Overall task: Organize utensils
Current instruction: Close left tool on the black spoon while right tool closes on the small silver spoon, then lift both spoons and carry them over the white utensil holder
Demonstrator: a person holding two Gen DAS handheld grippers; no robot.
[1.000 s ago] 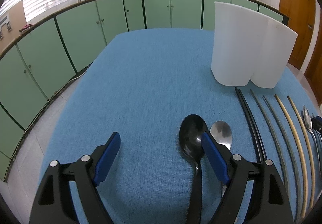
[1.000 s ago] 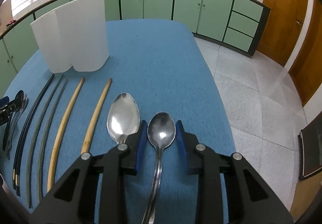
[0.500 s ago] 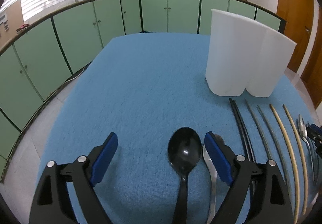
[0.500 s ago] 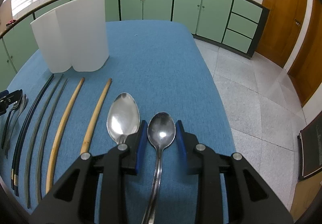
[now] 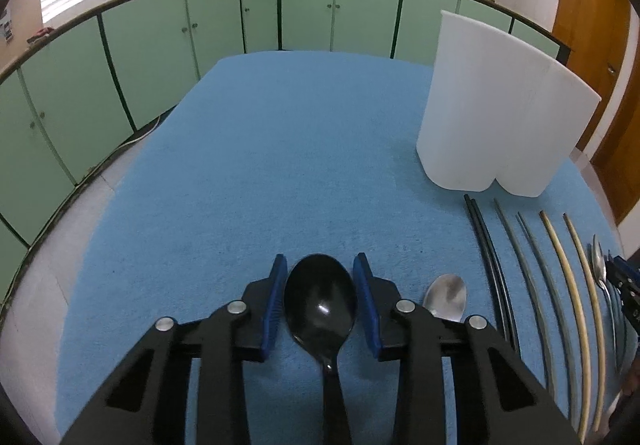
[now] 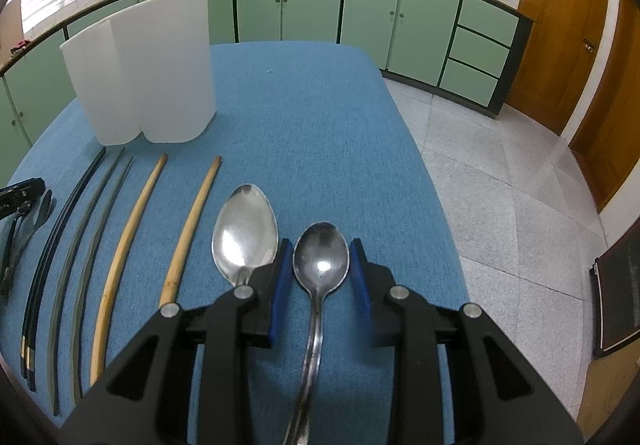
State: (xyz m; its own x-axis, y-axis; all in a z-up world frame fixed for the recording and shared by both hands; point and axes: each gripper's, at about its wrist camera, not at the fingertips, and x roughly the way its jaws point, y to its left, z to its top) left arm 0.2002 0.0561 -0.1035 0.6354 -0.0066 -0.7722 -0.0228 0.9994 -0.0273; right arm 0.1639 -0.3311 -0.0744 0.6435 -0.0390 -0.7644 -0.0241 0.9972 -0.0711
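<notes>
In the left wrist view my left gripper [image 5: 320, 299] has closed in around a black spoon [image 5: 320, 301], its blue pads at the bowl's two sides. A steel spoon [image 5: 446, 297] lies just right of it. In the right wrist view my right gripper [image 6: 320, 277] holds its pads around a small steel spoon [image 6: 321, 261]. A larger steel spoon [image 6: 245, 231] lies to its left. Black [image 6: 60, 221], grey [image 6: 96, 213] and wooden chopsticks [image 6: 192, 221] lie in a row on the blue table [image 6: 312, 133]. A white two-part holder [image 6: 148, 69] stands behind them.
The holder also shows at the right of the left wrist view [image 5: 500, 105], with the chopstick row [image 5: 560, 285] in front of it. The table's right edge [image 6: 420, 149] drops to a tiled floor. Green cabinets [image 5: 120, 65] ring the room.
My left gripper shifted right over the black spoon and its jaws narrowed from wide open to tight around the bowl. The right gripper stayed still around its spoon.
</notes>
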